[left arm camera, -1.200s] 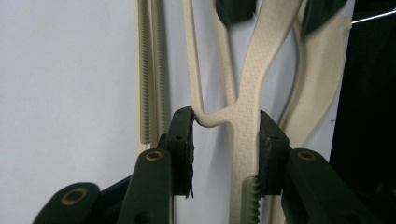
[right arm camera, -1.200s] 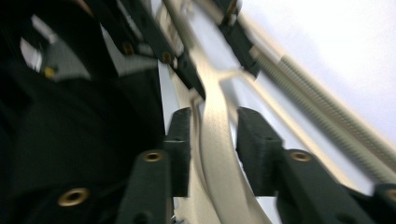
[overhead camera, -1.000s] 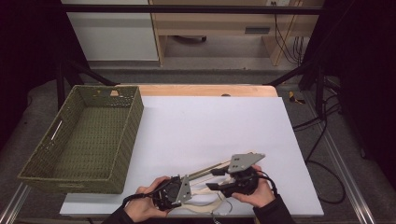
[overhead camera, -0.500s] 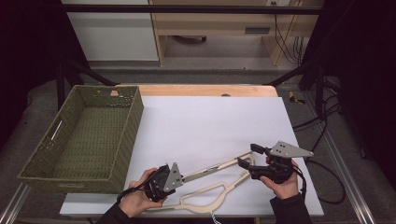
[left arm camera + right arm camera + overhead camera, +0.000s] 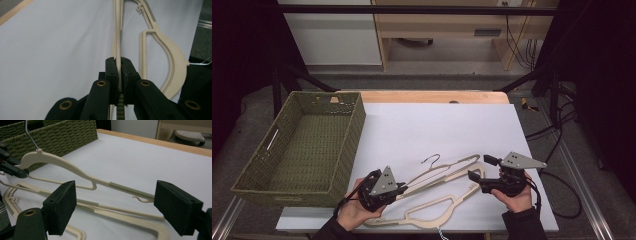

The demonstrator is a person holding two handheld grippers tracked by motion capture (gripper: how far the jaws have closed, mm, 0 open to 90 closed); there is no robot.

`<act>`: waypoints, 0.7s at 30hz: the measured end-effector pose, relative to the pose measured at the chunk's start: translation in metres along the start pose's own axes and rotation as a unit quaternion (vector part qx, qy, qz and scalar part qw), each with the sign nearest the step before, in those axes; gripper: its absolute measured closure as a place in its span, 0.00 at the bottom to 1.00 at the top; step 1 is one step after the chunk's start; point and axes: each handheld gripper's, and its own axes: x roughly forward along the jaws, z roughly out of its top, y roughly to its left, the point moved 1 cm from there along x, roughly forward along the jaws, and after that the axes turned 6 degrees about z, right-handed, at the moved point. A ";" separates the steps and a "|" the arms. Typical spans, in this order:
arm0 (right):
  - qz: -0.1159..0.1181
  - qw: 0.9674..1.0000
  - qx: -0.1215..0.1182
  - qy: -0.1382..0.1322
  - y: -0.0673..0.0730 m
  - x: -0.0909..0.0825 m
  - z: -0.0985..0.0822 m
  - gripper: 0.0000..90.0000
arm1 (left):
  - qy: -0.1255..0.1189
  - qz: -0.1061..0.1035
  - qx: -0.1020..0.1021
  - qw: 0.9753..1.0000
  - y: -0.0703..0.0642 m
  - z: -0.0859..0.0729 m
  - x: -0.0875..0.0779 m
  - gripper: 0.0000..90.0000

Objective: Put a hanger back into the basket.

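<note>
The left gripper [image 5: 401, 188] is clamped on one end of the upper hanger [image 5: 447, 169], whose thin cream bar runs straight ahead from between the pads [image 5: 119, 50]. That hanger stretches away from the left gripper toward the right gripper [image 5: 479, 170], tilted, with its wire hook [image 5: 431, 159] standing up midway. The right gripper has just been opening; its jaws stand wide apart with nothing pressed between them, the hanger's ribbed far end [image 5: 132, 191] lying just ahead of the gap. A second hanger [image 5: 432, 207] lies flat on the white table [image 5: 437, 125] beneath, between the two hands.
</note>
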 end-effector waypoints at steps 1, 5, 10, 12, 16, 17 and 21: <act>0.000 1.000 0.001 -0.001 0.000 0.000 0.000 0.21 | -0.006 0.000 -0.006 1.000 0.001 0.000 -0.003 0.95; 0.001 1.000 0.000 0.000 0.000 0.000 0.000 0.21 | -0.023 0.011 -0.028 0.999 0.005 0.000 -0.009 0.95; 0.002 1.000 0.000 -0.001 0.000 -0.001 0.000 0.21 | -0.038 0.017 -0.043 0.998 0.012 -0.001 -0.017 0.95; 0.002 1.000 -0.001 0.000 0.000 -0.001 0.000 0.21 | -0.044 0.016 -0.052 0.998 0.015 -0.001 -0.020 0.95; 0.003 1.000 -0.003 -0.002 0.000 -0.001 0.000 0.19 | -0.049 0.025 -0.058 0.997 0.020 -0.001 -0.028 0.95; 0.002 1.000 -0.004 -0.002 0.000 -0.001 0.000 0.18 | -0.051 0.027 -0.059 0.997 0.021 0.000 -0.030 0.95; -0.007 1.000 0.000 -0.005 0.000 -0.002 0.000 0.13 | -0.064 0.030 -0.072 0.995 0.027 0.001 -0.041 0.95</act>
